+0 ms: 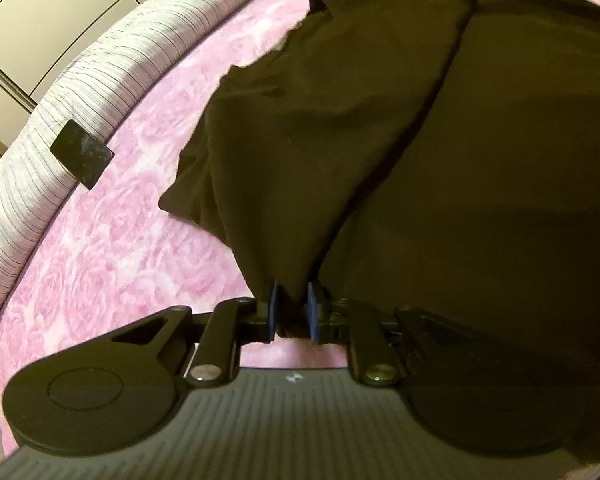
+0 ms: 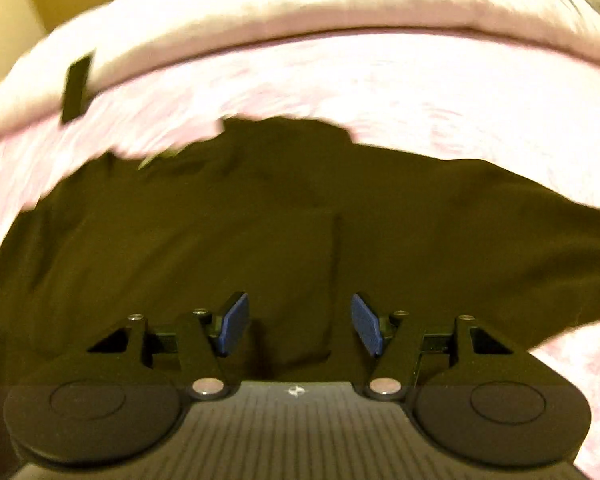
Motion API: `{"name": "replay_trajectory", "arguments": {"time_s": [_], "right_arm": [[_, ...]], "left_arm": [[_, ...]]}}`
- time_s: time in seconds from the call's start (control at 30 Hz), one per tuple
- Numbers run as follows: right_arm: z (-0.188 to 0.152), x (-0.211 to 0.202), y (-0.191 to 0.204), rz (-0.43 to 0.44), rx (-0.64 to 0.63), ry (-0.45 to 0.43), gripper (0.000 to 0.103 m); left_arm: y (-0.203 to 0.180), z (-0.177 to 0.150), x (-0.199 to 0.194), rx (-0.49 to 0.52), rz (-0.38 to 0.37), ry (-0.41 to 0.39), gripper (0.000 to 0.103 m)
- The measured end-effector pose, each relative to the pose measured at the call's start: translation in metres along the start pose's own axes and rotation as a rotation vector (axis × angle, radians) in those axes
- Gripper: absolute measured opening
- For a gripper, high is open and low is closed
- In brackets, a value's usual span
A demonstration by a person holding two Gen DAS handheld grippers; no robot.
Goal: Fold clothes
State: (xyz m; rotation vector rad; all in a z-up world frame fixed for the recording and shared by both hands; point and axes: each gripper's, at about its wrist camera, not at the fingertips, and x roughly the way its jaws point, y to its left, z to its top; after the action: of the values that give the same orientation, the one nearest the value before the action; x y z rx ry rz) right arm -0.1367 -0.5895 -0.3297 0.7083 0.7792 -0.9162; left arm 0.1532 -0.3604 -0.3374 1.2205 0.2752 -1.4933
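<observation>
Garment: a dark brown, soft cloth garment lies spread on the bed, creased, with one long fold line running through it in the left wrist view; in the right wrist view it fills the middle of the frame, blurred.
Bed cover: a pink rose-patterned bedspread lies under the garment and shows bare around its edges.
Bed edge: a white, finely striped padded border curves along the far side of the pink cover.
Small object: a flat black rectangular item sits at the seam where the striped border meets the pink cover, well apart from the garment.
Left hand-held gripper: the left hand-held gripper has its blue pads nearly together, pinching a bunched corner of the garment's near edge.
Right hand-held gripper: the right hand-held gripper has its blue pads standing wide apart over the dark cloth, pressing on nothing.
Background: pale cream panels rise beyond the bed.
</observation>
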Motion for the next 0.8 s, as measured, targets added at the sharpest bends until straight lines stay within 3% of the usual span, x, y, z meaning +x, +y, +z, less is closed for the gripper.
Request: {"name": "replay_trajectory", "arguments": {"time_s": [0.03, 0.1, 0.17, 0.2, 0.23, 0.33, 0.4, 0.5, 0.6, 0.7, 0.8], "right_arm": [[0.003, 0.006, -0.004, 0.014, 0.013, -0.009, 0.057], [0.007, 0.021, -0.008, 0.062, 0.049, -0.006, 0.040], [0.009, 0.031, -0.013, 0.101, 0.098, 0.022, 0.013], [0.010, 0.036, -0.015, 0.120, 0.122, 0.036, 0.006], [0.013, 0.034, -0.015, 0.131, 0.127, 0.029, 0.005], [0.025, 0.008, -0.020, 0.104, 0.068, -0.071, 0.004], [0.026, 0.005, -0.021, 0.068, 0.021, -0.077, 0.005], [0.022, 0.022, -0.022, 0.061, 0.015, 0.013, 0.022], [0.017, 0.009, -0.026, 0.015, 0.058, -0.042, 0.031], [0.010, -0.011, -0.020, -0.006, 0.035, -0.100, 0.036], [0.001, -0.023, 0.000, 0.063, -0.046, -0.098, 0.036]], "left_arm": [[-0.001, 0.001, 0.002, 0.002, 0.003, 0.008, 0.012], [-0.002, 0.004, 0.006, 0.005, 0.011, 0.022, 0.012], [-0.003, 0.007, 0.007, 0.008, 0.020, 0.035, 0.012], [-0.002, 0.009, 0.005, -0.001, 0.021, 0.035, 0.012], [-0.002, 0.011, 0.004, -0.011, 0.023, 0.034, 0.013], [-0.005, 0.015, -0.002, -0.006, 0.012, 0.038, 0.015], [-0.006, 0.018, -0.007, -0.001, -0.012, 0.038, 0.016], [0.001, 0.024, -0.025, -0.045, -0.074, -0.006, 0.019], [0.024, 0.035, -0.045, -0.140, -0.082, -0.092, 0.028], [0.057, 0.052, -0.027, -0.222, -0.053, -0.111, 0.031], [0.080, 0.073, 0.016, -0.270, -0.067, -0.104, 0.030]]}}
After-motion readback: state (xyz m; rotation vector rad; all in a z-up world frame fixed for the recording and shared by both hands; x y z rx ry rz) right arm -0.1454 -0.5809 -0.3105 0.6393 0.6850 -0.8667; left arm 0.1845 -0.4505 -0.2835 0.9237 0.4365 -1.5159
